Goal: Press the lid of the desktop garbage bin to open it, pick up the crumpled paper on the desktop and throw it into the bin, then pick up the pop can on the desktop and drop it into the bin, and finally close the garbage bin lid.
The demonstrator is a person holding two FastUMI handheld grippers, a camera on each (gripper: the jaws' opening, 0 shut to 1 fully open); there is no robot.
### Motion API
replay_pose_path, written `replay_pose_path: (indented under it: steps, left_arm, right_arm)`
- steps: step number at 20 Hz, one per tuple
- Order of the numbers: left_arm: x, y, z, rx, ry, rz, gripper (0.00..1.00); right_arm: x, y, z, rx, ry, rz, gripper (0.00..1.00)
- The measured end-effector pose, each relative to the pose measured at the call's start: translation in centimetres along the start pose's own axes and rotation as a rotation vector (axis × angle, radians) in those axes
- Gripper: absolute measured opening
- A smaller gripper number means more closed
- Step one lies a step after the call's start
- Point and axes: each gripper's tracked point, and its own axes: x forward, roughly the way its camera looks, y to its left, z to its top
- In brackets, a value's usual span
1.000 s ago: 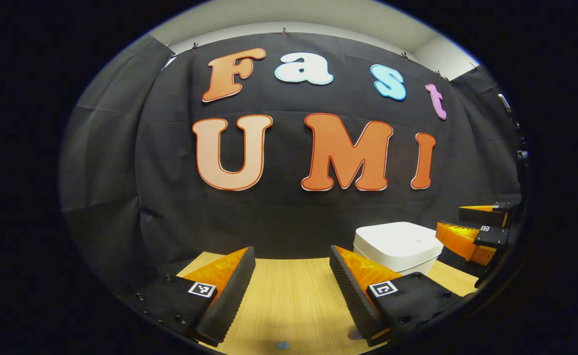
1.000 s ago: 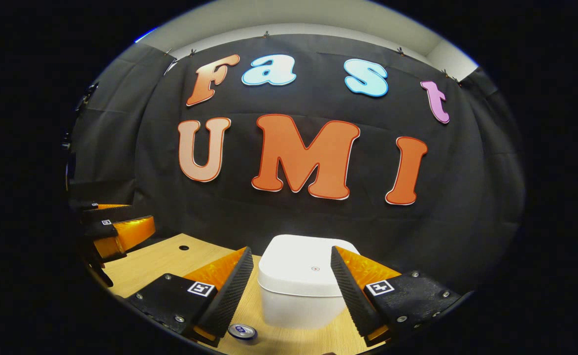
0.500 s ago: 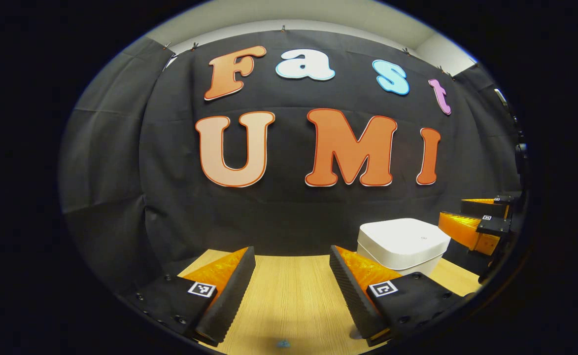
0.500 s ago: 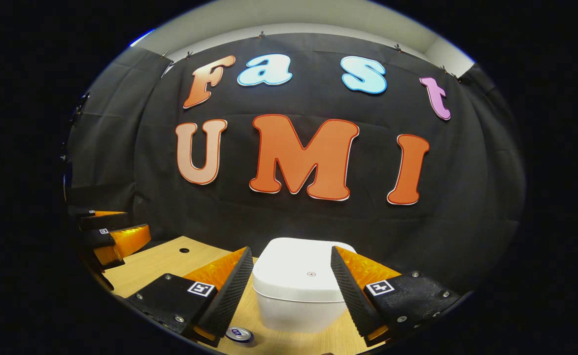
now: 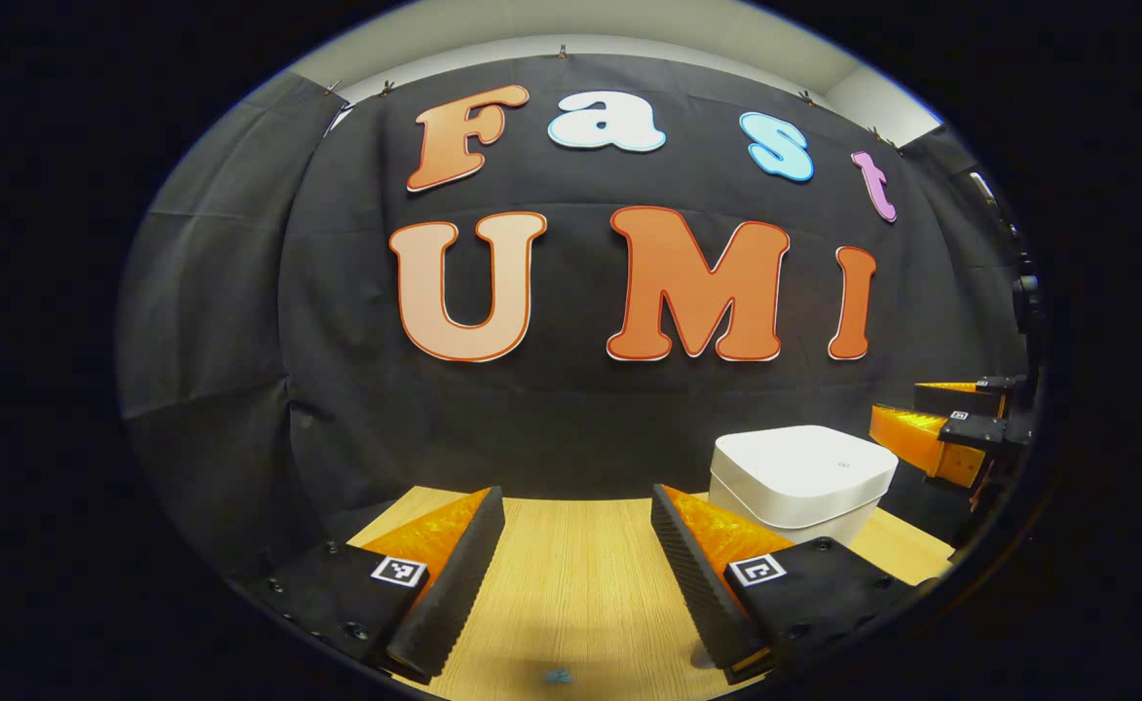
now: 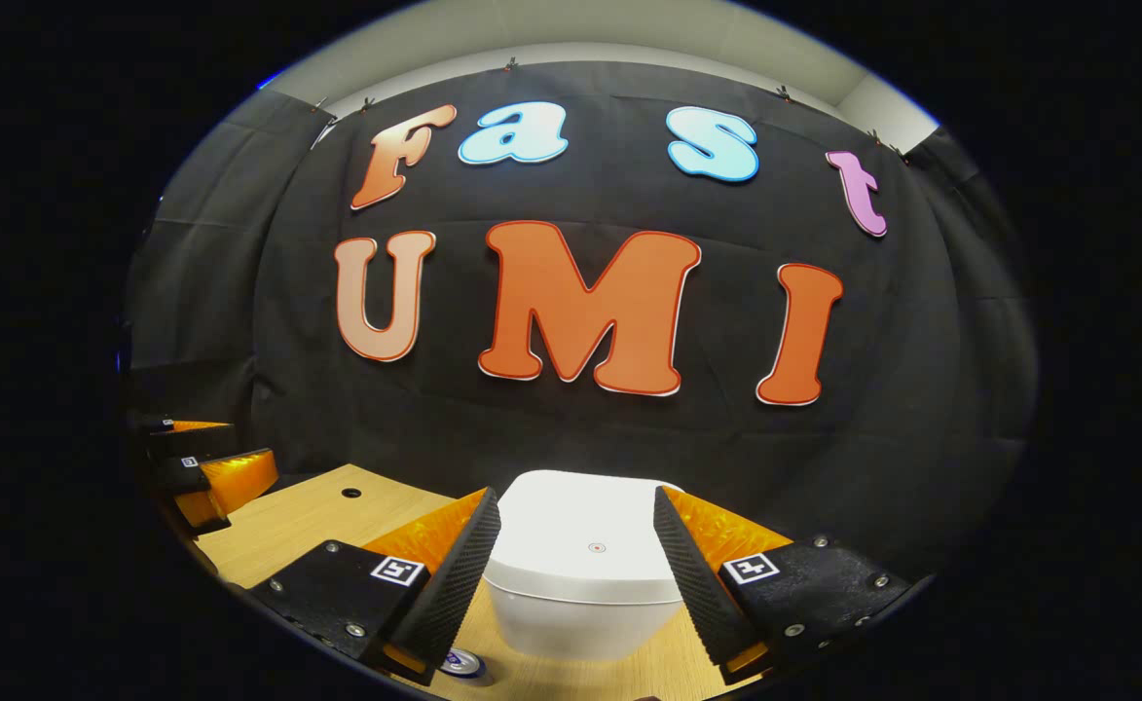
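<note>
The right hand-held gripper (image 6: 577, 574) hangs above the tabletop (image 6: 298, 521) with its fingers spread wide and nothing between them. Its fingers frame the white garbage bin (image 6: 585, 574) that stands just ahead, apart from both. The bin's lid (image 6: 585, 531) lies flat and closed, with a small red dot near its middle. The bin is squarish with rounded corners, upright, and narrows toward its base. The top of the pop can (image 6: 460, 664) peeks out at the lower edge beside the left finger, standing upright on the wood just in front of the bin's near-left corner. Farther left there is open wood with a small round hole (image 6: 350, 493), and the tabletop's far edge runs against the booth's black cloth just behind the bin.

The left hand-held gripper (image 5: 577, 574) is likewise wide open and empty, over a bare stretch of wood that reaches to the far edge. In the left gripper view the bin (image 5: 804, 482) sits ahead to the right, near the back edge, and the right hand-held gripper (image 5: 940, 433) hovers just beyond it. A small blue speck (image 5: 558, 674) lies on the wood below.
</note>
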Motion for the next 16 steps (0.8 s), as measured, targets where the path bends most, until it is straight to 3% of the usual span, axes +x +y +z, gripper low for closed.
replay_pose_path:
  steps: [4,10,14,15,16]
  left_arm:
    - [-0.1,0.6,-0.2,0.007,0.007,0.020,0.97]
    - [-0.4,2.1,-0.5,0.014,0.011,0.060,0.97]
    - [-0.7,2.9,-0.8,0.024,0.019,0.085,0.97]
    - [-0.9,3.2,-0.9,0.025,0.023,0.094,0.97]
    - [-1.0,3.5,-1.1,0.026,0.026,0.103,0.97]
  right_arm:
    - [1.0,-0.9,0.5,0.001,-0.001,-0.012,0.95]
    - [2.4,-1.4,0.4,-0.024,0.017,-0.015,0.86]
    - [3.6,-1.8,0.1,-0.023,0.046,-0.019,0.70]
    - [3.7,-1.9,0.0,-0.021,0.049,-0.019,0.55]
    - [3.9,-1.8,-0.1,-0.016,0.057,-0.011,0.49]
